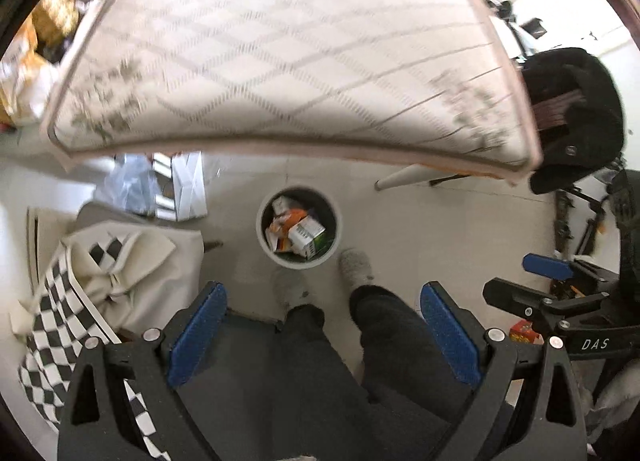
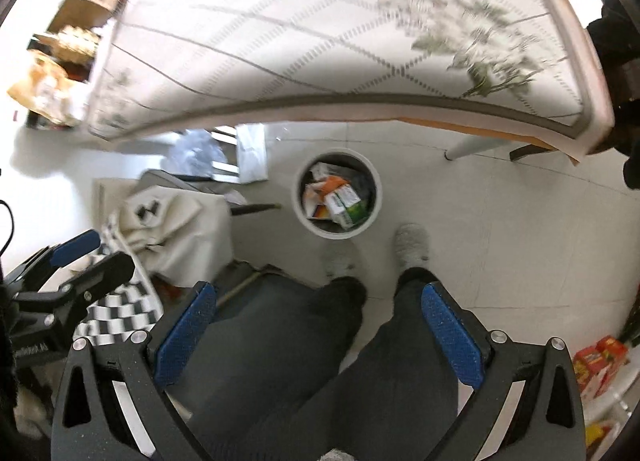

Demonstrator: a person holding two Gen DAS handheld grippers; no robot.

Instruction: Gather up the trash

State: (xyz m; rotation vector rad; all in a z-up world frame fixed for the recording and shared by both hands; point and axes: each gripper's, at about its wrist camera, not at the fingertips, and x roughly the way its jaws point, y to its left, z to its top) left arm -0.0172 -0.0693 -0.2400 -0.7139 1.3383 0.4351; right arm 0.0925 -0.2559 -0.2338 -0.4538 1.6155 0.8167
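Note:
A round white trash bin stands on the floor below the table edge, holding several crumpled cartons and wrappers. It also shows in the right wrist view with the same trash. My left gripper is open and empty, held high above the person's legs, short of the bin. My right gripper is open and empty at a similar height. Each gripper shows in the other's view, the right one at the right and the left one at the left.
A table with a patterned white cloth fills the upper view. A checkered cloth bag lies at the left. The person's legs and slippers are below me. Red and yellow packets lie at right. A black jacket hangs on a chair.

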